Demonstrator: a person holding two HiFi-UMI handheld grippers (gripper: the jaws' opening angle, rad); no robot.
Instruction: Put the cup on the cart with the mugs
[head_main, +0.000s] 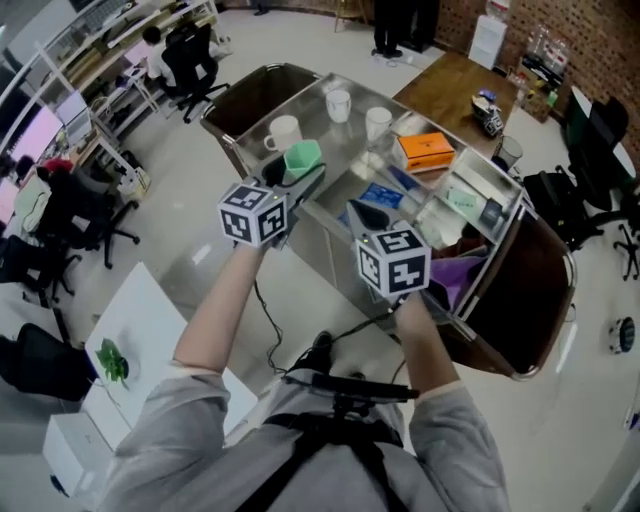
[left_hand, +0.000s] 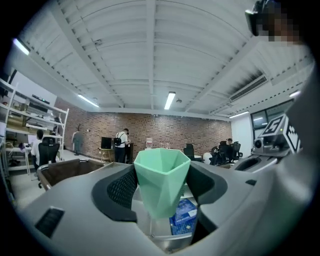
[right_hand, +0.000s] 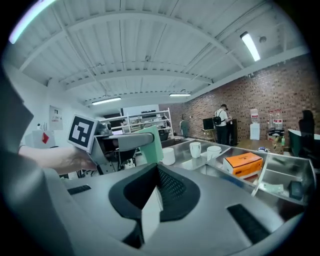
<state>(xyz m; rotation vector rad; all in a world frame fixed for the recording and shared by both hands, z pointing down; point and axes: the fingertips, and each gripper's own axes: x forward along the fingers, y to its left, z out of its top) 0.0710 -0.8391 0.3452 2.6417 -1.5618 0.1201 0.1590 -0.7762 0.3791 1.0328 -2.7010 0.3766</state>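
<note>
cup (left_hand: 161, 177): upright, mouth up, long axis vertical, over the cart's (head_main: 352, 142) near edge | left gripper (head_main: 300, 172): grasping cup by its sides | right gripper (head_main: 366, 216): clenched, empty | white mugs (head_main: 283, 132) beyond cup; orange box (head_main: 424, 150) right

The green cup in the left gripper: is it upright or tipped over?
Upright: the green cup is clamped in the left gripper, open rim on top.
</note>
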